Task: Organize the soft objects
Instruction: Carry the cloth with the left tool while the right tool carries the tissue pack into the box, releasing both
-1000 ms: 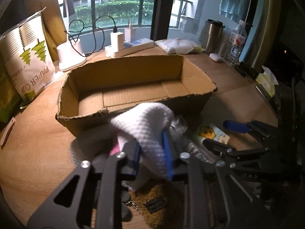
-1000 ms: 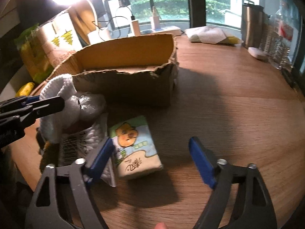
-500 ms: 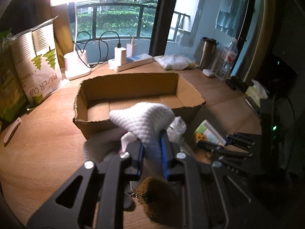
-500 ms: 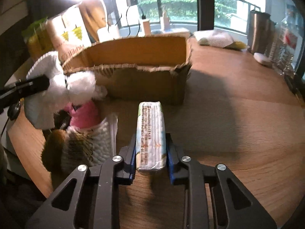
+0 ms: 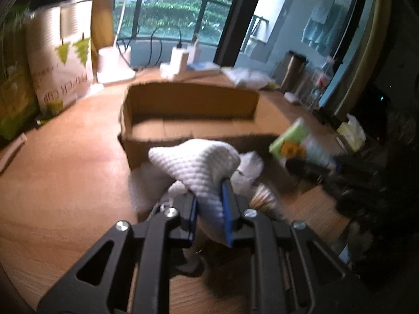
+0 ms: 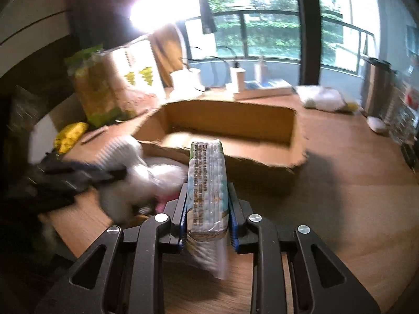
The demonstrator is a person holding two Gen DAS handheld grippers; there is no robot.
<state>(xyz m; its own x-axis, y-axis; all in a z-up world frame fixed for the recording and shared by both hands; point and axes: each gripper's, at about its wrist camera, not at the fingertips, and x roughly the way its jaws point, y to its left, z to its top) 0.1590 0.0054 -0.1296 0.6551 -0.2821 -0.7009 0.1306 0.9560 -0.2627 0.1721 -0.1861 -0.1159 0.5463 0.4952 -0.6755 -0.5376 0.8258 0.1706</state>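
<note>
My left gripper (image 5: 209, 209) is shut on a white quilted cloth (image 5: 199, 159) and holds it above the table, in front of the open cardboard box (image 5: 188, 104). My right gripper (image 6: 207, 206) is shut on a tissue pack (image 6: 207, 183), held on edge in front of the same box (image 6: 225, 120). The tissue pack also shows in the left wrist view (image 5: 293, 141), and the white cloth shows blurred in the right wrist view (image 6: 123, 154). More soft items, a clear bag (image 5: 248, 164) and something pink (image 6: 165, 198), lie below. The box looks empty inside.
A paper-cup bag (image 5: 60, 70) and a green pack stand at the left. A white lamp base (image 5: 112, 65), chargers and a power strip (image 5: 188, 68) stand behind the box. A steel flask (image 5: 290, 70), a bottle and a tissue box (image 5: 351, 133) stand at the right.
Both grippers have risen with their loads; the box sits lower and farther in both views. One second ago the right gripper was open over the tissue pack; it shut on it and lifted it.
</note>
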